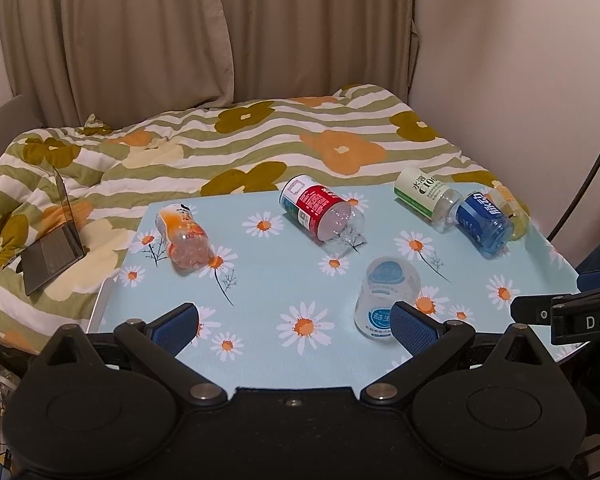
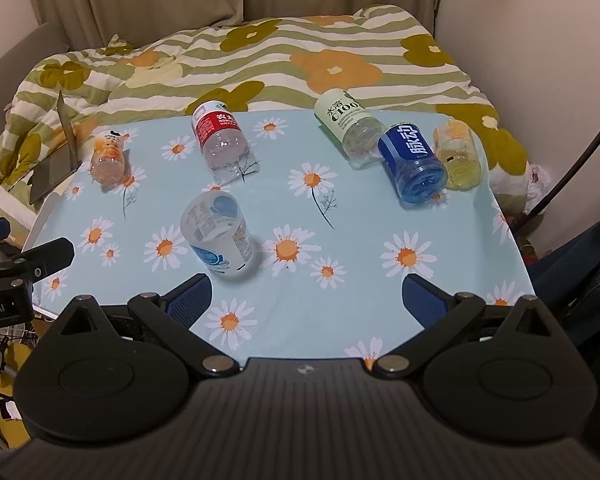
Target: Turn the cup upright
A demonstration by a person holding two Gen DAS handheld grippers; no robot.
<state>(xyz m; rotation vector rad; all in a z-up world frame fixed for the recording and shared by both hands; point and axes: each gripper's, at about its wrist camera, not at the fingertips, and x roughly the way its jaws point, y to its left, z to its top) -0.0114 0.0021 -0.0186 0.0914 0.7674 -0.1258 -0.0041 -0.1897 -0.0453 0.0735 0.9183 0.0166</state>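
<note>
Beige curtains point(image 1: 132, 28) are hanging along the back wall, meeting a plain pale wall point(image 1: 512, 60) on the right. A bed point(image 2: 340, 52) is lying under a striped, flowered quilt, with an open laptop point(image 1: 54, 248) resting on it beside the daisy-clothed table point(image 2: 340, 320).

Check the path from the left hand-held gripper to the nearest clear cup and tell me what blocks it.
Nothing visible blocks it. The clear cup stands alone on the daisy tablecloth, just ahead of the open left hand-held gripper, right beside its right finger. The other cups lie farther back.
</note>
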